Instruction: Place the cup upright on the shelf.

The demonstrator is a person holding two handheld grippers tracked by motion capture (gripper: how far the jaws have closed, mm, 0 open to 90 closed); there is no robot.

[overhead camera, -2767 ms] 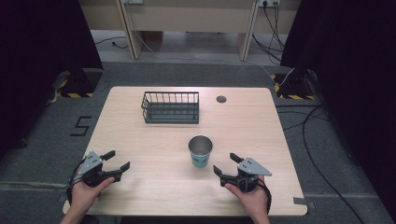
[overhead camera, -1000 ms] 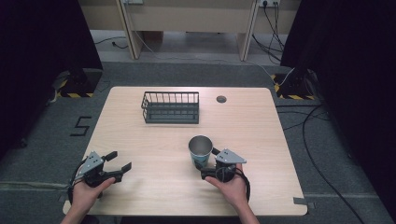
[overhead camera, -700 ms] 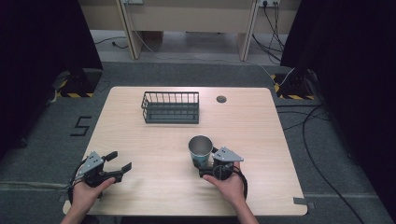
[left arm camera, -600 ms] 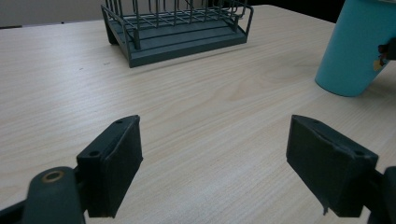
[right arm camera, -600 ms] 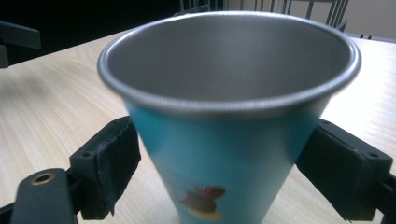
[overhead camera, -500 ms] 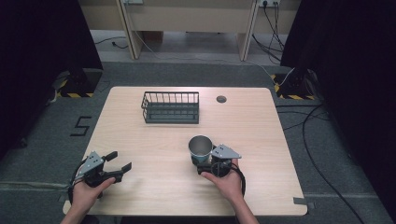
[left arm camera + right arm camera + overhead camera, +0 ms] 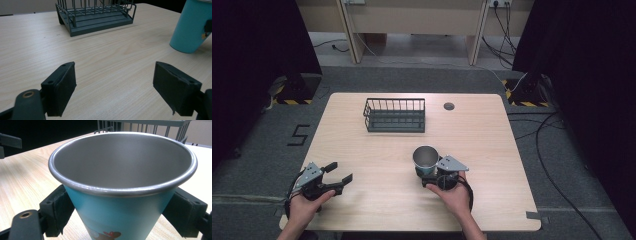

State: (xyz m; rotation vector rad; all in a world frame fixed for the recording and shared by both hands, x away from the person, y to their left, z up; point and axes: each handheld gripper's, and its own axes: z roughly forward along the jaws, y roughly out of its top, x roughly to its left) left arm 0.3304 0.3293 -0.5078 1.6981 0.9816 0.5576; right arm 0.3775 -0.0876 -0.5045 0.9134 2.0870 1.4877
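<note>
Right claw (image 7: 430, 176) sits around the teal cup (image 7: 425, 160), its jaws on either side of the cup wall. My right gripper view puts both pads against the cup's flanks and looks down into its bare steel inside, with a small printed figure low on the wall. From above, I see the cup upright on the counter (image 7: 377, 155), well short of the wire rack (image 7: 395, 115). Left claw (image 7: 337, 180) hangs wide open over bare wood, gripping nothing.
</note>
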